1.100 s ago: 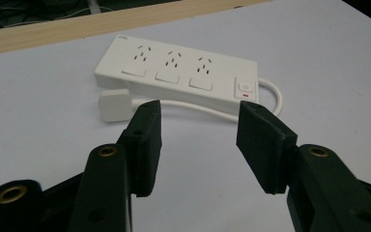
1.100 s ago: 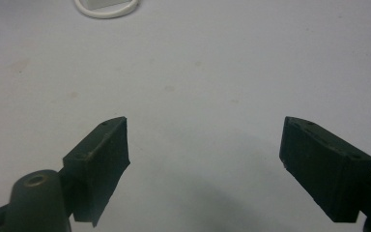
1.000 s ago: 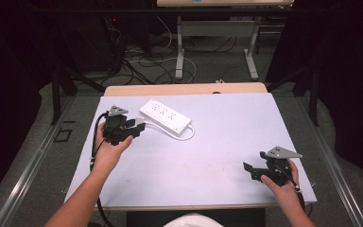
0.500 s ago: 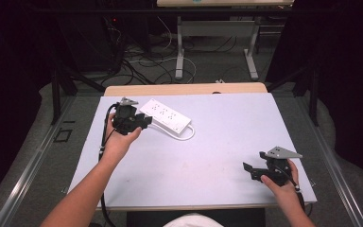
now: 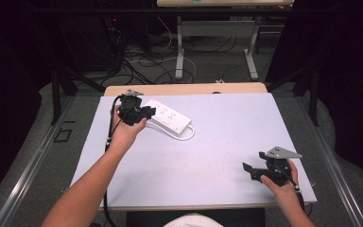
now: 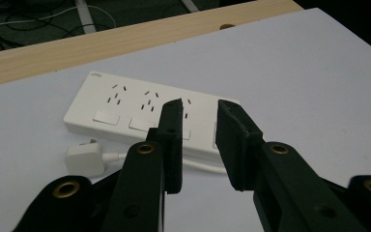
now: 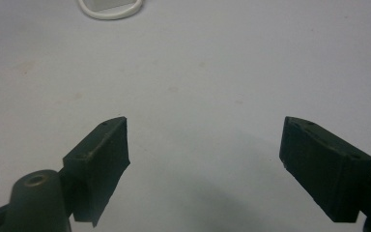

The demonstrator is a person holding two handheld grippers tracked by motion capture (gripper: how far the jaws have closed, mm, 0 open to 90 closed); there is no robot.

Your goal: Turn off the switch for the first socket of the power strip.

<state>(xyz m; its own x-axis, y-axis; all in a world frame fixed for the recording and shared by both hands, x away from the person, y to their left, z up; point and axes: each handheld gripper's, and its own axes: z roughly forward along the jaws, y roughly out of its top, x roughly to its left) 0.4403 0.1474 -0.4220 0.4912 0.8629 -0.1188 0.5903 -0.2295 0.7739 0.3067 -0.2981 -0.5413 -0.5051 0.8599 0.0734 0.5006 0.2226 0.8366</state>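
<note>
At the far left of the desk (image 5: 208,156), in the high view, the person's left hand (image 5: 123,130) holds the left tongs (image 5: 151,112) raised over the back left part of the white top. They reach toward the near-left end of a white power strip (image 5: 170,116), which lies flat at a slant on the desk, close to the wooden back edge (image 5: 184,89). In the left gripper view the two black jaws stand a narrow gap apart, not touching, with nothing between them (whether they hover above the strip or only in front of it I cannot tell). Past the jaws the power strip (image 6: 140,108) shows a row of sockets with a switch under each, and its white plug (image 6: 83,158) lies on the desk just beside its near edge, the white cord (image 6: 121,155) running along that edge.

In the high view the cord (image 5: 185,135) curls in a loop at the strip's right end. The middle of the desk is bare white.

At the front right corner the right hand (image 5: 279,182) holds the right tongs (image 5: 246,171) low over the desk, well apart from the strip, pointing left, with the grey plate (image 5: 280,152) on top. In the right gripper view the jaws stand wide apart and empty over the bare desk (image 7: 198,72), and a loop of white cord (image 7: 110,10) shows at the top edge.
</note>
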